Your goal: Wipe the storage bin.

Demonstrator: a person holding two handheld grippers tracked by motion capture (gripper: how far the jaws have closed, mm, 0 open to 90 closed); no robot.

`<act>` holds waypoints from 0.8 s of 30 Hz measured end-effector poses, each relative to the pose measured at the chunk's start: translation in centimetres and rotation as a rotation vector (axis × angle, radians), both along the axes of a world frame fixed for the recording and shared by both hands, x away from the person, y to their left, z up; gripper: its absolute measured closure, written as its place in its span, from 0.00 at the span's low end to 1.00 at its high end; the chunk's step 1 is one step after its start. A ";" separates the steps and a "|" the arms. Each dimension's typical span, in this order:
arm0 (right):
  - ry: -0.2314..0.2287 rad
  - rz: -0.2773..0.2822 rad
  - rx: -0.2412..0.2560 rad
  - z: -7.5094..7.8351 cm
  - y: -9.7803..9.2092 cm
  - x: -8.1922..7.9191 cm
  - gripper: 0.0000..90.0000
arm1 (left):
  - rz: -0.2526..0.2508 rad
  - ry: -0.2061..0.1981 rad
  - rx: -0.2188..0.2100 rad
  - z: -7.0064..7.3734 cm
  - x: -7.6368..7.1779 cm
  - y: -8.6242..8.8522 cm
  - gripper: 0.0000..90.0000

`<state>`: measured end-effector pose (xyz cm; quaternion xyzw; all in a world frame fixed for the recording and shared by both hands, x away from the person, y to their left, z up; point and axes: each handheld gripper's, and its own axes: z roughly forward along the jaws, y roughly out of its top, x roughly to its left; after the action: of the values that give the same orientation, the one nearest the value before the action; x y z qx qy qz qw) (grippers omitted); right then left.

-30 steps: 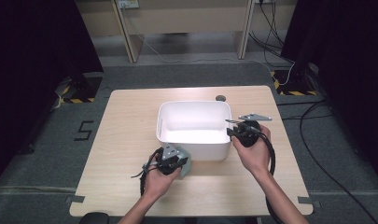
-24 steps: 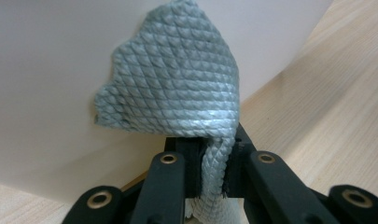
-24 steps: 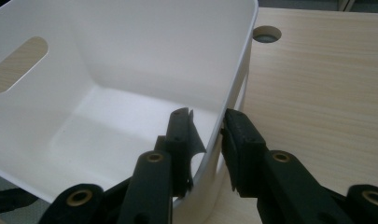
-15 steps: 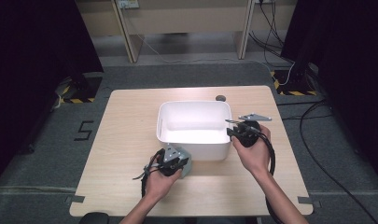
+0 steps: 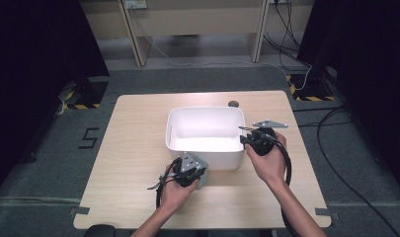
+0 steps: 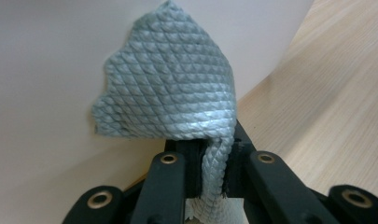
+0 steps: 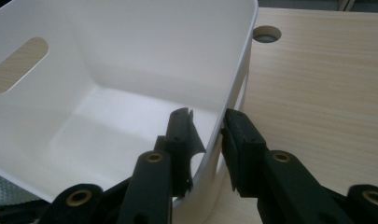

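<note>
Grey quilted cloth [image 6: 170, 88] is pinched between the closed jaws of the left gripper [image 6: 213, 161], held up just against the outer front wall of the white plastic bin [image 5: 206, 148]. The right gripper [image 7: 207, 135] straddles the bin's right rim, one jaw inside, one outside, clamped on it. The bin sits mid-table [image 5: 138, 138].

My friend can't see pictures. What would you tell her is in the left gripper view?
The left gripper has its two black jaws pinched on a grey quilted cloth, which stands up in front of the smooth white plastic tub wall. Light wooden table shows at the right.
</note>
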<state>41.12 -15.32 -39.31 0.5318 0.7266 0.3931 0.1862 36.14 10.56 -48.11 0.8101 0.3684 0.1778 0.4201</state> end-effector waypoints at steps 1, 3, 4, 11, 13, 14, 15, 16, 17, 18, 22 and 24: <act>0.002 -0.001 0.003 0.0 0.0 0.0 0.81 | 0.001 0.001 -0.003 0.0 0.0 0.0 0.90; -0.001 0.000 0.000 0.0 0.0 0.0 0.81 | 0.002 0.000 -0.002 0.1 0.0 0.0 0.90; -0.001 0.000 0.000 0.0 0.0 0.0 0.81 | 0.002 0.000 -0.002 0.1 0.0 0.0 0.90; 0.000 0.000 0.000 0.0 0.0 0.0 0.81 | -0.001 -0.015 -0.027 0.8 -0.2 -0.1 0.90; 0.000 0.000 0.002 0.0 0.0 0.0 0.81 | 0.001 -0.022 -0.039 1.1 -0.2 -0.2 0.90; 0.000 0.000 0.002 0.0 0.0 0.0 0.81 | 0.001 -0.022 -0.039 1.1 -0.2 -0.2 0.90; -0.001 0.001 0.001 0.0 0.0 0.0 0.81 | 0.000 -0.027 -0.045 1.2 -0.3 -0.2 0.90; -0.001 0.001 0.001 0.0 0.0 0.0 0.81 | 0.000 -0.027 -0.045 1.2 -0.3 -0.2 0.90; -0.001 0.001 0.001 0.0 0.0 0.0 0.81 | -0.003 -0.033 -0.048 1.4 -0.3 -0.1 0.90; -0.001 0.001 0.001 0.0 0.0 0.0 0.81 | -0.003 -0.033 -0.048 1.4 -0.3 -0.1 0.90; -0.001 0.000 0.002 0.0 0.0 0.0 0.81 | -0.008 -0.044 -0.050 1.8 -0.4 -0.1 0.90; 0.000 0.000 0.002 0.0 0.0 0.0 0.81 | -0.008 -0.053 -0.055 2.0 -0.4 -0.1 0.90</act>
<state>41.13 -15.33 -39.32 0.5319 0.7262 0.3941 0.1855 35.73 10.44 -46.06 0.7947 0.3588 0.1872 0.4524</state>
